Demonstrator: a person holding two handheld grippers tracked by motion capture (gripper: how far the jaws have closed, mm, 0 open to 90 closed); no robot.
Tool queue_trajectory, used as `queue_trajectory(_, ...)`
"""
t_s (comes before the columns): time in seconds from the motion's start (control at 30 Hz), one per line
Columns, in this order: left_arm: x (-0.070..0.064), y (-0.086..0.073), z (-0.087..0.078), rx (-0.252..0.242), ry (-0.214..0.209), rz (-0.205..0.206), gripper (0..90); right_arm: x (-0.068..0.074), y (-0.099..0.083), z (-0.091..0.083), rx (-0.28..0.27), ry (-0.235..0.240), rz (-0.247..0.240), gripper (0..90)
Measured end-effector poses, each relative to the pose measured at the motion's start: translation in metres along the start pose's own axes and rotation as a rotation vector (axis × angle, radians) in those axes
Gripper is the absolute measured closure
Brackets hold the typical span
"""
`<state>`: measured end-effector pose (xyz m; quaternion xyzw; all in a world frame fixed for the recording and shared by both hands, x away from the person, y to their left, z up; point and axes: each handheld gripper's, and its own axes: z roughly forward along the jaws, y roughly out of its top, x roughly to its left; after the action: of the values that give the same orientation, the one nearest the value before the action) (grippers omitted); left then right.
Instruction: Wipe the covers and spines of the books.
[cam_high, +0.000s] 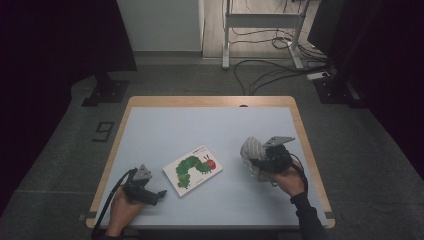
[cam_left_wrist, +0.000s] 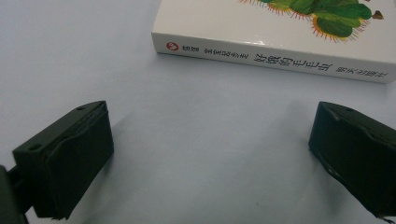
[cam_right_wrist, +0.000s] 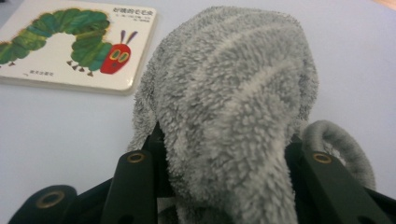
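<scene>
The right gripper (cam_high: 261, 159) is pinching a fluffy grey towel with pale stripes (cam_high: 251, 152), its two black jaws pressing in on the bunched cloth from either side. In the right gripper view the towel (cam_right_wrist: 233, 93) is rising between the jaws as a rounded hump, and a loop of the same grey cloth is curling out beside one jaw. Seen from above, the bundle is sitting well to the right of the white board book with a green caterpillar on its cover (cam_high: 193, 169), apart from it; whether the towel's lower edge is touching the pale blue tabletop (cam_high: 200, 130) or hanging just above it is hard to judge from these angles.

The book is lying flat on the table, cover up, turned at a slant. In the right gripper view the book (cam_right_wrist: 74, 46) is showing the caterpillar's red head pointing towards the towel.

The left gripper (cam_high: 161, 194) is resting low, just to the left of the book and nearer the person's edge of the table, with its jaws spread wide and nothing between them. In the left gripper view the book's white spine (cam_left_wrist: 275, 58), printed with dark characters and a small red mark, is lying just beyond the open jaws, not touching them. A person's hand (cam_high: 122, 210) is holding that gripper from below.
</scene>
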<state>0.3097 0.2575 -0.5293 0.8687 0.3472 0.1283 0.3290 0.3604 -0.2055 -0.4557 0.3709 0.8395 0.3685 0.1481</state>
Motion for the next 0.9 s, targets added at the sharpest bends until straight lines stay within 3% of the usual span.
queue_trajectory(0.9,0.000,0.000,0.000,0.000,0.000,-0.001,0.0,0.037,0.036,0.049,0.001,0.091,-0.090,54.8)
